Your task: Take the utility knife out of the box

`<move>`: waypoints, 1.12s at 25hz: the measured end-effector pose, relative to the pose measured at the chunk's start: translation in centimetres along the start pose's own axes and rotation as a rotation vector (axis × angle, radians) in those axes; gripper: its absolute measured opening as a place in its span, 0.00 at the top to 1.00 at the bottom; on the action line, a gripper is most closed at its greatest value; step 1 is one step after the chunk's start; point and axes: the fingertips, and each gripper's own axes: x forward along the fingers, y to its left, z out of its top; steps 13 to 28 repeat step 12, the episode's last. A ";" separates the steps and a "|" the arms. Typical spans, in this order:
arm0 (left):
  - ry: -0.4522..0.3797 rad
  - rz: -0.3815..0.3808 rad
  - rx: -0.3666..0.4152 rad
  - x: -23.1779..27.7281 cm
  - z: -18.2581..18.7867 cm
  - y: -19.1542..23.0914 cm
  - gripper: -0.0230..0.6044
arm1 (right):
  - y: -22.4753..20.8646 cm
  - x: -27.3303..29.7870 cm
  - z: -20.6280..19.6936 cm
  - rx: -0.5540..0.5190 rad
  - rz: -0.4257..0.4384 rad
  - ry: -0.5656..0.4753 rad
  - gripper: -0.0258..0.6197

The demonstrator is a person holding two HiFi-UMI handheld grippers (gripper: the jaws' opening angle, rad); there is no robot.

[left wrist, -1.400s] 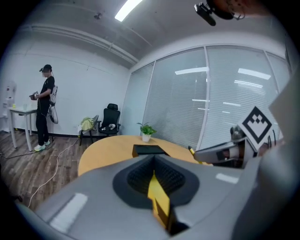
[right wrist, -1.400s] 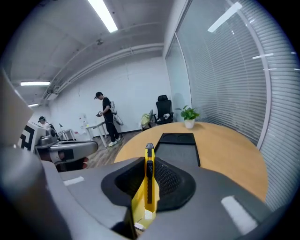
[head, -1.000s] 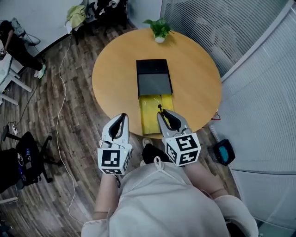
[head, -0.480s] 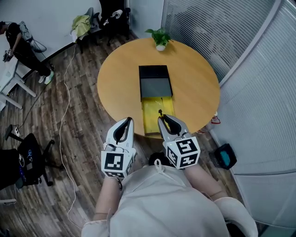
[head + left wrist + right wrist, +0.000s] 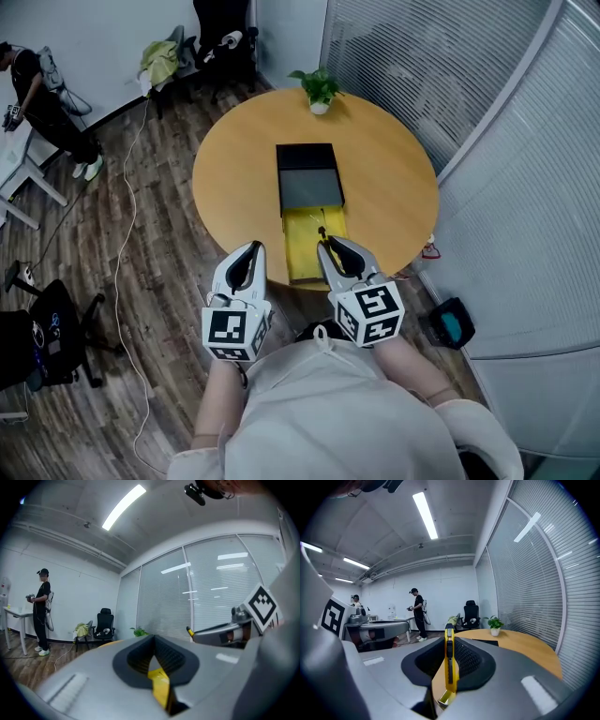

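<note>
knife pinched in the right gripper, clear of the box

the right gripper (image 5: pixel 328 246) clamps its jaws on the yellow utility knife (image 5: pixel 449 667), which stands edge-on between the pads, its tip poking past them. it hangs by the near end of the yellow tray (image 5: pixel 302 251) pulled out of the black box (image 5: pixel 307 175) on the round table (image 5: pixel 234 169). the left gripper (image 5: pixel 251 248) is just beside it, off the table edge, jaws pressed together.
</note>
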 end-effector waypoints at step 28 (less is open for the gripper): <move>0.021 0.001 -0.007 1.9 -0.5 0.9 0.95 | -0.7 1.9 0.0 0.020 0.006 0.015 0.86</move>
